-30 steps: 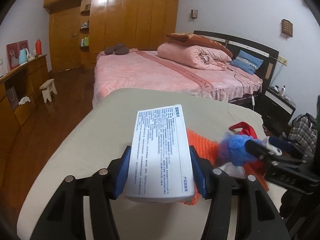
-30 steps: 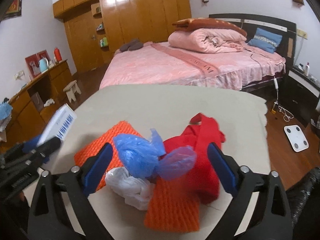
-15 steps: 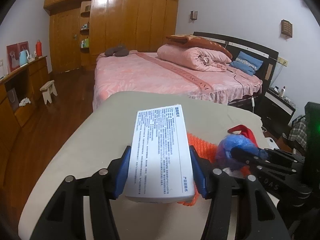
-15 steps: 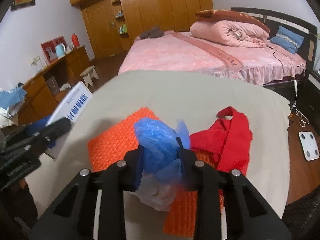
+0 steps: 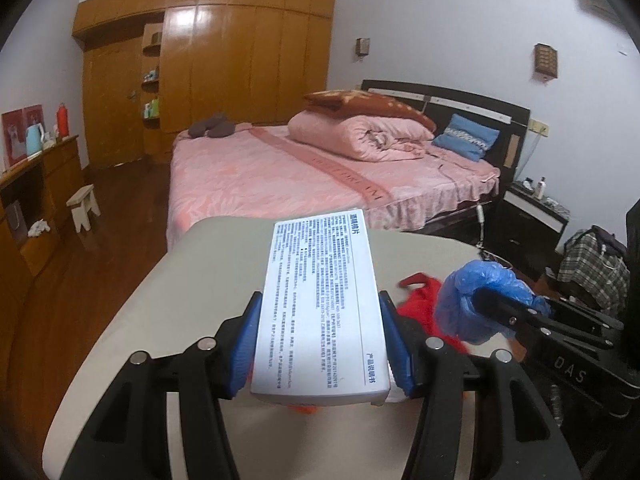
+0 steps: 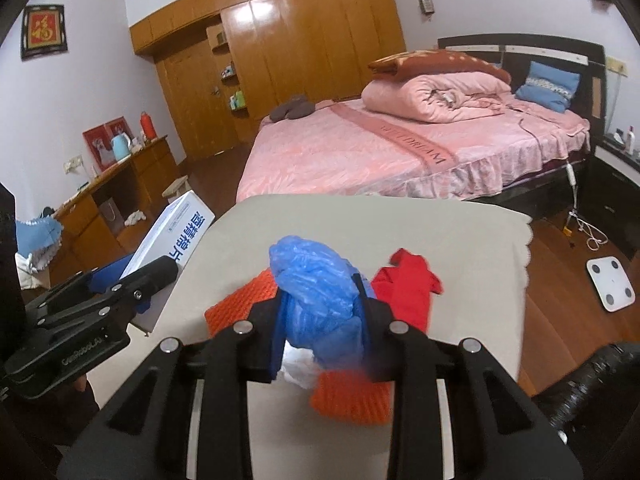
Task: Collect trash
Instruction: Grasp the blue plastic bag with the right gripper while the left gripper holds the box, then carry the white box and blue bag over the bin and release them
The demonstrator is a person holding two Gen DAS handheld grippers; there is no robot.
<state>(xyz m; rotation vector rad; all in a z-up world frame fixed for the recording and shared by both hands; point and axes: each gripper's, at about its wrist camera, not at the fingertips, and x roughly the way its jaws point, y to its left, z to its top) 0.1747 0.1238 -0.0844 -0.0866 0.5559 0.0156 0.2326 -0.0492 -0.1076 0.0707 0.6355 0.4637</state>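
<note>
Blue bag (image 6: 320, 292) now higher off table (image 6: 460, 236).

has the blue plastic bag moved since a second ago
Yes. The blue plastic bag has come up off the orange mat, now shut in the right gripper above the table; earlier it lay on the mat.

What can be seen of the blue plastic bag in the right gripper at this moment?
The blue plastic bag is thin, glossy film, crumpled into a rounded wad with many creases. The right gripper is shut on it, pinching its lower part between the fingers, so most of the wad bulges up and forward. It is held above the table, over the orange knitted cloth. From the left wrist view it shows as a blue lump at the finger ends.
</note>
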